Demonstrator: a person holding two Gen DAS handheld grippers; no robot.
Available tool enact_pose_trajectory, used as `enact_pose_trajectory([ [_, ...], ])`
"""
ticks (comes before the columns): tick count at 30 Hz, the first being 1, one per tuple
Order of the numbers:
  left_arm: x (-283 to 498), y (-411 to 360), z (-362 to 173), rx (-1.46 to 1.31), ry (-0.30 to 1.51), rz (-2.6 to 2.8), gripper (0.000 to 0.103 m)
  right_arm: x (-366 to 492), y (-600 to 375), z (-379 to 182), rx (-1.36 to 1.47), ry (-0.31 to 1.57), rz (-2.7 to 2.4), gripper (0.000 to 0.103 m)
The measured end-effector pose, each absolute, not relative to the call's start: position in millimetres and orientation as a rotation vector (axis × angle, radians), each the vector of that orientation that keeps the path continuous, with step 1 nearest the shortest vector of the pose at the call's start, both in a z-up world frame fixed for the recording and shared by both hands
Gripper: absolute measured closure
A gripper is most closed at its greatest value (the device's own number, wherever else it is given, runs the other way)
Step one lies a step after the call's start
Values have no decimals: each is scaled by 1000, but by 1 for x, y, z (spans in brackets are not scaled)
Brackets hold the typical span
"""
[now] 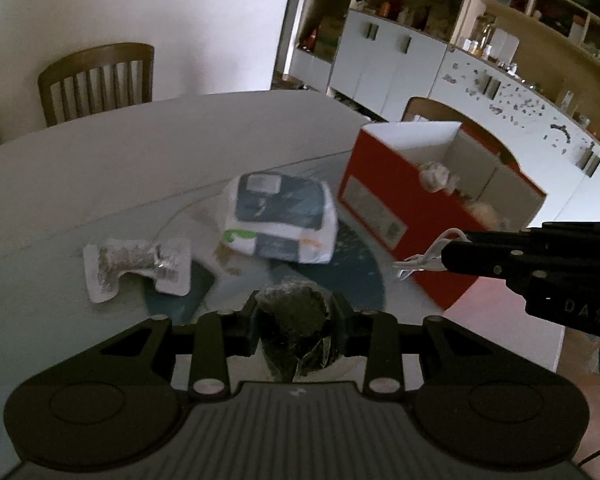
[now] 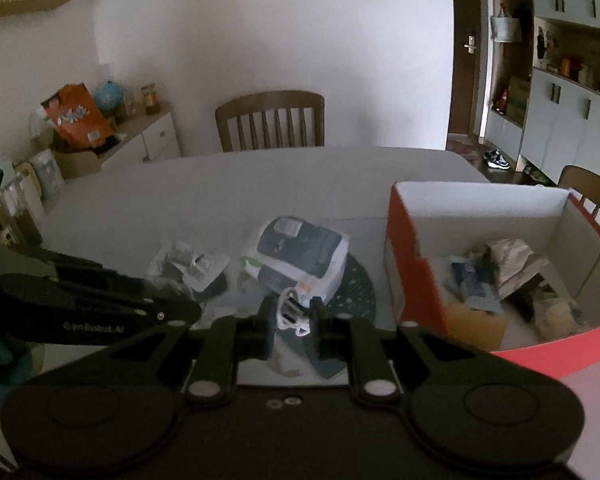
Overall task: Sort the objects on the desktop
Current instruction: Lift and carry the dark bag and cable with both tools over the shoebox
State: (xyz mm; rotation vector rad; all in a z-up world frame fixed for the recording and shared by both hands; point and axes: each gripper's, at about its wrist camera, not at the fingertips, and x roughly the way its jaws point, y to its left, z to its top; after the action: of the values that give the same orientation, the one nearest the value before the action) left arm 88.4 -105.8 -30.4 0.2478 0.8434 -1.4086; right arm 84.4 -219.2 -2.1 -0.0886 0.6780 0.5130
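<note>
Now my left gripper (image 1: 294,318) squeezes one dark crumpled bag (image 1: 292,320), my right gripper (image 2: 292,316) pinches one white cable (image 2: 290,316); one red box (image 2: 416,280) holds scraps.

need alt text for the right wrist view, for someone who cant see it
The right gripper is shut on a small white cable bundle above a table. An open red box with crumpled items inside stands to the right, a white and blue packet lies ahead, and the left gripper reaches in from the left.

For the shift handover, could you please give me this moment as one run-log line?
left gripper: shut on dark wad | right gripper: shut on white cable | red box: open, part-filled | pack: on table
</note>
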Motion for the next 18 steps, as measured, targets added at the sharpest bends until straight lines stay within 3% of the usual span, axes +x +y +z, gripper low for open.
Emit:
enact_pose_trajectory([
  [18, 49, -129, 50, 221, 708, -1504, 69, 81, -275, 69, -78, 512, 485, 87],
])
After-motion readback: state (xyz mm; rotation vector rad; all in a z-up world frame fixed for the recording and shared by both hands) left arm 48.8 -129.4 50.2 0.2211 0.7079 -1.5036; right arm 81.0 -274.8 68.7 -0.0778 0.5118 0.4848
